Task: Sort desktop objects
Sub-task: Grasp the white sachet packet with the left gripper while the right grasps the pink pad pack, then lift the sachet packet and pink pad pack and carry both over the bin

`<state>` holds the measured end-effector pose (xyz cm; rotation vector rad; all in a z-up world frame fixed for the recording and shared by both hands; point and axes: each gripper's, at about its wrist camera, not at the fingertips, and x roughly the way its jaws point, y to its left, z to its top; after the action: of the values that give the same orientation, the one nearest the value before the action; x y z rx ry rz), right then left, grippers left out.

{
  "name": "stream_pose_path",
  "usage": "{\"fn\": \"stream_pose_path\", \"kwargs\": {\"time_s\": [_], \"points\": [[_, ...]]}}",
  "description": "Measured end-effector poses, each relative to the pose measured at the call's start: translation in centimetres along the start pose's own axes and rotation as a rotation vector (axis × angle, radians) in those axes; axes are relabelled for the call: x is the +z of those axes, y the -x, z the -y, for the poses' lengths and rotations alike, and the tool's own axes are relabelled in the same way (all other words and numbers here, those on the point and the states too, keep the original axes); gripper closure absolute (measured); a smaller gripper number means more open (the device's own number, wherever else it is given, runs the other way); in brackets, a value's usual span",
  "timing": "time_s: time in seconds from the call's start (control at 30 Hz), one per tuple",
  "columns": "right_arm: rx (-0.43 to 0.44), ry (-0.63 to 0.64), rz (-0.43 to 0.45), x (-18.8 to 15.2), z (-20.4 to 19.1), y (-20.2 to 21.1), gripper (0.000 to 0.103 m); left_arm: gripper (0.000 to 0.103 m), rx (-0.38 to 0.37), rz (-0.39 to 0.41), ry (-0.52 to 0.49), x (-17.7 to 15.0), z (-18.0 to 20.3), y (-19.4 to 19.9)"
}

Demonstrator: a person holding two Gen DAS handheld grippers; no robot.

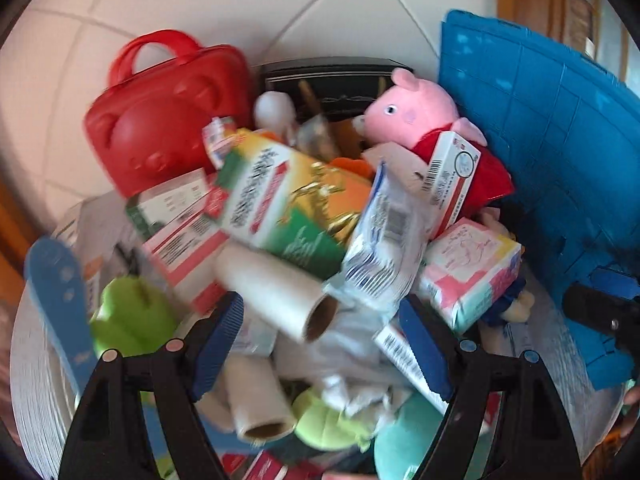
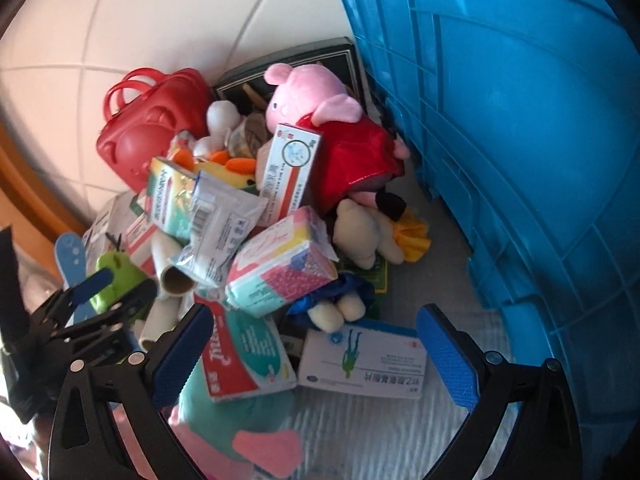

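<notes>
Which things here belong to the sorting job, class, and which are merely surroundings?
For sorting:
- pink pig plush
- red handbag
- white medicine box
- paper roll
- pink tissue pack
- blue crate, probably where sorted items go

Surroundings:
- tiled floor
- wooden furniture

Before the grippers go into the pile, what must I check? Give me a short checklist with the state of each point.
1. Left gripper open, nothing between the jaws: ok.
2. Right gripper open, nothing held: ok.
3. Paper roll free to grasp in front of the left gripper: ok.
4. White box lies flat, nothing on top: ok.
5. Blue crate ready to receive things: cannot tell, its opening is not seen.
6. Pile stable: not ok, the green box leans on others.
</notes>
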<state>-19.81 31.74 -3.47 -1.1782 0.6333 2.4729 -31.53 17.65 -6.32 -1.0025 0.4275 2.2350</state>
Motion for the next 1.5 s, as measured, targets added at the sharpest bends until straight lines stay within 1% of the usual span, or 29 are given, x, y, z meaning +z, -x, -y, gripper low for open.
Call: {"fn": "stream_pose_path", "kwargs": {"time_s": [0.1, 0.23, 0.27, 0.3, 0.33, 0.37, 0.4, 0.43, 0.5, 0.63, 0.73, 0.8, 0.87, 0.9, 0.93, 1.03, 1.13, 1.27, 1.43, 1.5], "points": [[-0.015, -0.018, -0.012, 0.5, 0.3, -1.0, 0.000, 0.023, -0.038, -0.020, -0.030, 1.2, 1.1, -2.5], [-0.027, -0.034, -0.028, 1.2, 0.7, -2.3, 0.000, 0.023, -0.085, -0.055, -0.046, 1.6, 2.0, -5.4], [-0.031, -0.034, -0.032, 1.4, 0.6, -2.7, 0.000, 0.032, -0.098, -0.057, -0.047, 1.5, 2.2, -5.7], [-0.033, -0.035, -0.036, 1.5, 0.6, -3.0, 0.000, 0.056, -0.116, -0.058, -0.043, 1.4, 2.2, -5.9], [-0.033, -0.035, -0.040, 1.7, 0.6, -3.3, 0.000, 0.058, -0.134, -0.066, -0.035, 1.4, 2.2, -6.1], [-0.031, -0.035, -0.046, 1.8, 0.5, -3.7, 0.000, 0.059, -0.131, -0.063, -0.019, 1.2, 2.1, -5.8], [-0.026, -0.032, -0.052, 1.9, 0.3, -4.1, 0.000, 0.063, -0.132, -0.053, -0.007, 1.1, 1.9, -5.4], [-0.019, -0.028, -0.060, 2.0, 0.1, -4.5, 0.000, 0.063, -0.136, -0.043, 0.012, 0.9, 1.5, -4.9], [-0.002, -0.015, -0.070, 2.2, -0.5, -5.2, 0.000, 0.063, -0.122, -0.028, 0.059, 0.5, 0.6, -3.7], [0.016, 0.022, -0.092, 2.5, -1.8, -6.9, 0.000, 0.063, -0.064, -0.005, 0.105, 0.0, -0.9, -1.7], [0.001, 0.078, -0.118, 2.3, -2.9, -8.3, 0.000, 0.063, -0.024, -0.002, 0.106, -0.2, -1.0, -0.9], [-0.027, 0.128, -0.123, 2.0, -3.8, -9.2, 0.000, 0.064, -0.001, 0.001, 0.108, -0.1, -1.2, -0.7], [-0.046, 0.161, -0.136, 1.6, -4.1, -10.2, 0.001, 0.064, -0.008, -0.002, 0.118, -0.3, -1.4, -0.4], [-0.045, 0.167, -0.139, 1.4, -3.9, -10.3, 0.005, 0.064, -0.007, -0.003, 0.117, -0.3, -1.5, -0.3], [-0.045, 0.168, -0.135, 1.3, -3.8, -10.3, 0.020, 0.064, -0.001, 0.000, 0.112, -0.4, -1.4, -0.1], [-0.053, 0.171, -0.105, 1.1, -3.6, -9.3, 0.023, 0.064, 0.011, 0.019, 0.105, -0.3, -1.2, 0.6], [-0.059, 0.185, -0.064, 1.1, -3.6, -7.5, 0.024, 0.064, 0.009, 0.044, 0.114, -0.1, -1.1, 1.8], [-0.035, 0.189, 0.003, 1.3, -3.7, -4.5, 0.024, 0.064, 0.010, 0.075, 0.117, 0.2, -0.9, 3.9], [0.002, 0.193, 0.101, 1.8, -4.7, 0.6, 0.024, 0.064, 0.032, 0.128, 0.117, 0.3, -0.4, 7.9], [0.011, 0.197, 0.145, 2.1, -5.2, 2.6, 0.024, 0.064, 0.036, 0.162, 0.118, 0.3, 0.0, 9.8]]}}
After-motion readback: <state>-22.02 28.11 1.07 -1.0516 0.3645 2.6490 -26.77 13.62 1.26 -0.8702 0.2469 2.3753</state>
